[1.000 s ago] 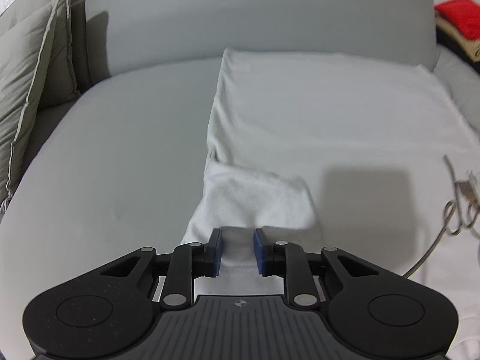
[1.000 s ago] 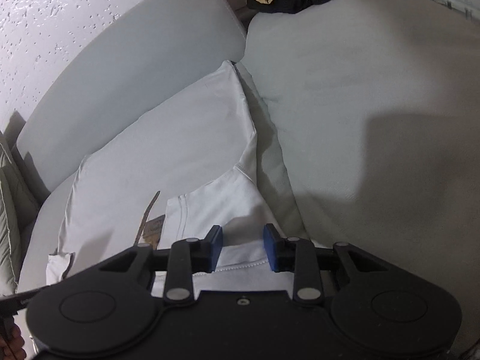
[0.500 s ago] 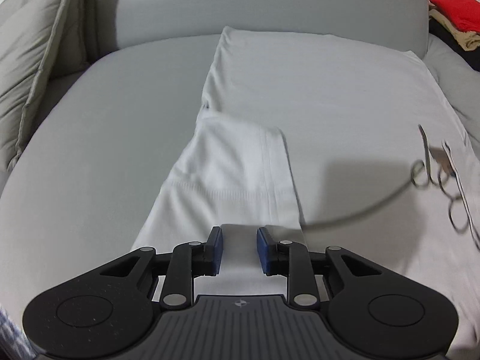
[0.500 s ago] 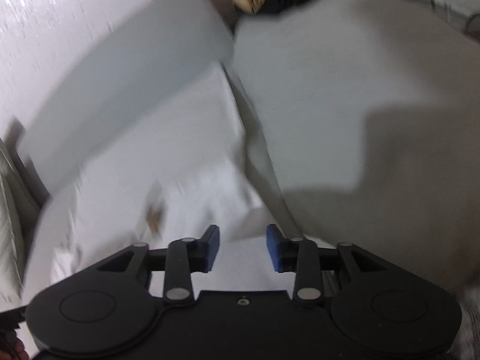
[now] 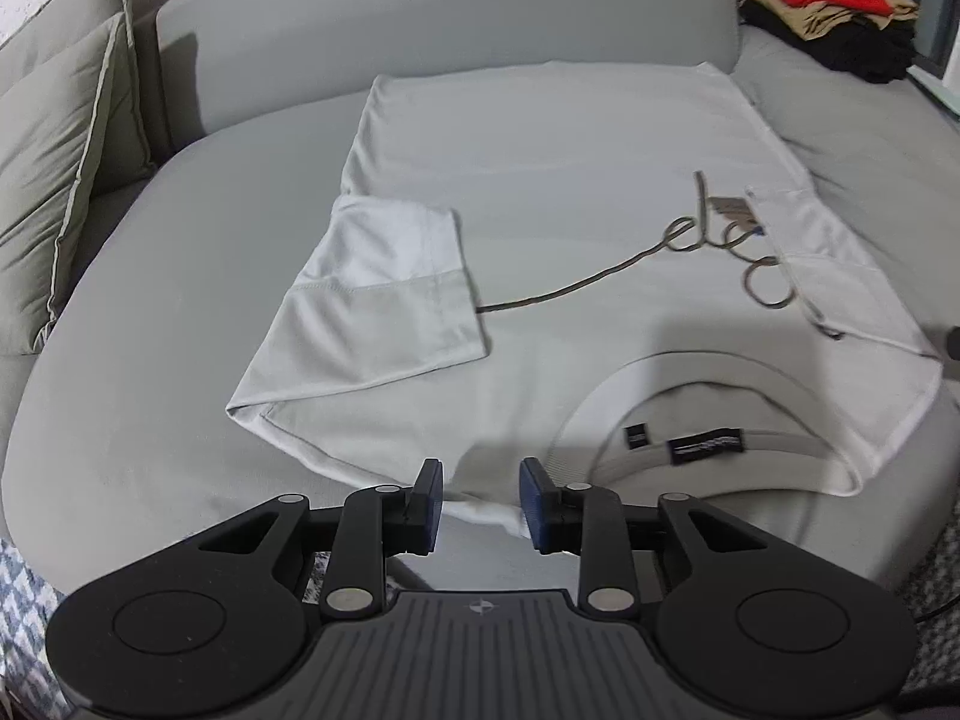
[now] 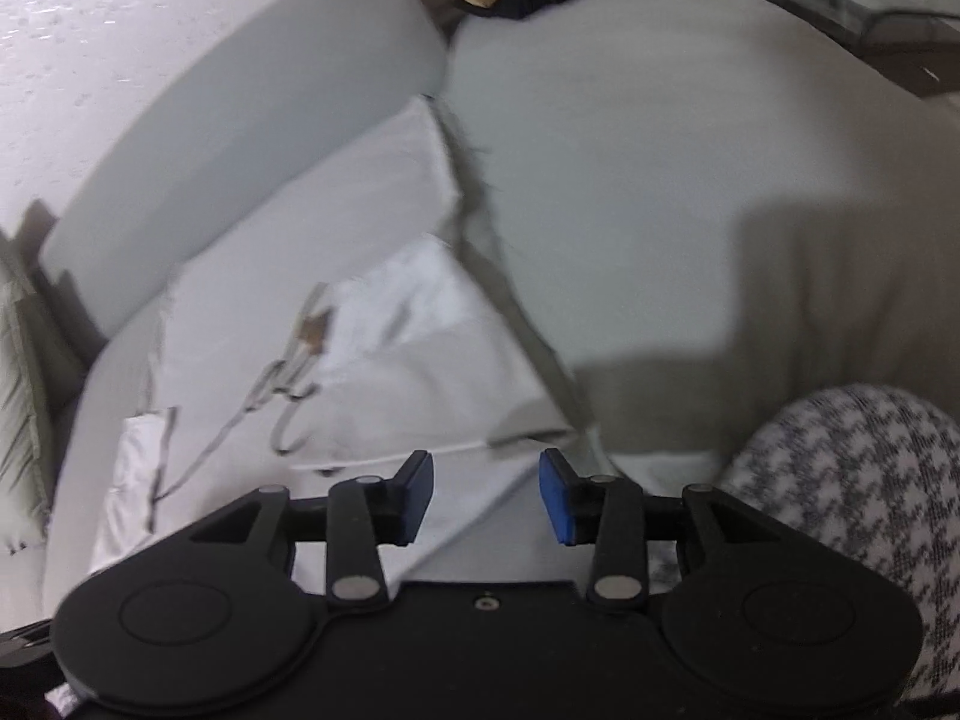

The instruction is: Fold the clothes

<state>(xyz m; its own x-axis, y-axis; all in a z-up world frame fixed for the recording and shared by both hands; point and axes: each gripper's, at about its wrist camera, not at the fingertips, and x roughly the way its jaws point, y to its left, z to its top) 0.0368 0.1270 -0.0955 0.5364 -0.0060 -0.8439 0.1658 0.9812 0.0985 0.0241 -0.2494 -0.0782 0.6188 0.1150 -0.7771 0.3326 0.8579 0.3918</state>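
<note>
A white T-shirt [image 5: 588, 168] lies flat on the grey sofa seat [image 5: 168, 276], collar [image 5: 702, 420] toward me. Its left sleeve [image 5: 384, 294] is folded in over the body. A brown cord with a tag [image 5: 708, 234] lies across the chest. My left gripper [image 5: 480, 504] hovers over the near shoulder edge. Its jaws are opening, and the fabric lies below them, not pinched. In the blurred right wrist view, my right gripper [image 6: 485, 495] hangs over the shirt [image 6: 372, 324] by its right sleeve. Its jaws are opening too, with nothing gripped.
A pile of red, tan and black clothes [image 5: 828, 6] sits at the far right of the sofa. Grey cushions [image 5: 54, 150] lean at the left, and the backrest [image 5: 450, 18] runs behind the shirt. Houndstooth-patterned fabric [image 6: 840, 480] shows at the near right.
Both grippers have drawn back from the sleeves toward the collar end and risen a little, with their jaws widening. The left sleeve, bunched at the fingers before, now lies flat on the shirt.
</note>
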